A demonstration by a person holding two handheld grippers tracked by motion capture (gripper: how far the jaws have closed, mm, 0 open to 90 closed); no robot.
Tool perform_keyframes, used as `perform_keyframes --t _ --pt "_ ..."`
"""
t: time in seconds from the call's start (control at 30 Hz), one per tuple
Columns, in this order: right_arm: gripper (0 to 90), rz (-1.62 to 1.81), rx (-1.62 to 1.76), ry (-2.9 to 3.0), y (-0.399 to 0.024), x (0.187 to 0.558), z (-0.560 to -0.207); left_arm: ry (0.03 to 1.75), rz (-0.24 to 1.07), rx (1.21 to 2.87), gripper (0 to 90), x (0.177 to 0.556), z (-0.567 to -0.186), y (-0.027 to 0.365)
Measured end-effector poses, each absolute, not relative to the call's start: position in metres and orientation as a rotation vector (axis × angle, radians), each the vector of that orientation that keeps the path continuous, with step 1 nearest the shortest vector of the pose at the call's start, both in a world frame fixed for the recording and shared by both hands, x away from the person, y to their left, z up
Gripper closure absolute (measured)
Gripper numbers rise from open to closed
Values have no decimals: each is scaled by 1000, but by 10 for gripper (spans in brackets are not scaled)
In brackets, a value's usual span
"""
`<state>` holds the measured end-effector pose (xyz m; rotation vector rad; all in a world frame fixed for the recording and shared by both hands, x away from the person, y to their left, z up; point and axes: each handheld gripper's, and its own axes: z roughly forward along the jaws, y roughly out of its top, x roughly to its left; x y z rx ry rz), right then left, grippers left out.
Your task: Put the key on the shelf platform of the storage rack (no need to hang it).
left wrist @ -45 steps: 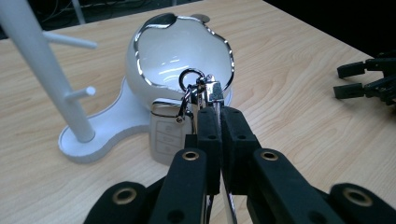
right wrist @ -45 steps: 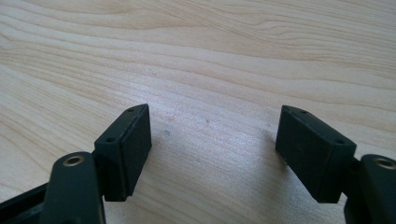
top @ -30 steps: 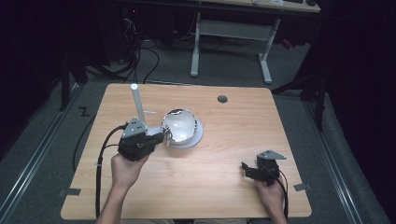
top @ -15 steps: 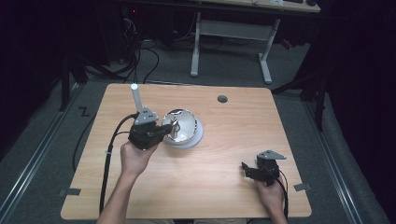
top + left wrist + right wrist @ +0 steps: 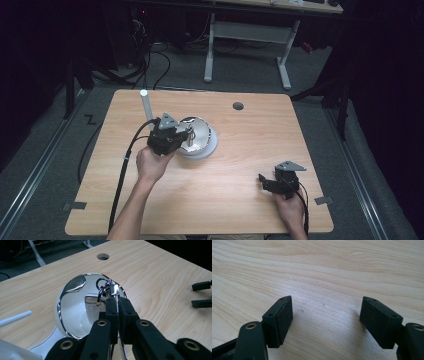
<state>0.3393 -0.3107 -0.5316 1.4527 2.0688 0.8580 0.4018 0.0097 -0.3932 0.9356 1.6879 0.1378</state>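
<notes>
High view gives us a light wood table, dark room, cables on the floor. Our left gripper pinches a shiny metal piece over the mirror bowl; right gripper gapes wide, empty.

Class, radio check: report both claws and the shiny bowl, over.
Left claw shut on metal clasp over shiny bowl. Right claw open, empty, low over table. Nothing blocking.

Lab or office workroom: wooden desk with cable hole, floor cables, adjustable desk frame.
</notes>
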Motion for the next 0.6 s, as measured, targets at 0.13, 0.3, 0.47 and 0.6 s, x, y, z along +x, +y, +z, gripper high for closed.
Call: perform_keyframes --t 0.13,0.3,0.47,0.6 --pt "269 858 1452 2069 -311 339 -532 1703 104 927 870 407 -396 6" --pt "269 859 1452 2070 -311 339 -532 1718 123 932 870 412 -403 1" --pt "269 859 1452 2070 -311 339 -532 1725 145 949 869 418 -411 -4" --pt "269 859 1452 2071 -311 339 -532 1737 160 948 868 423 -417 -6"
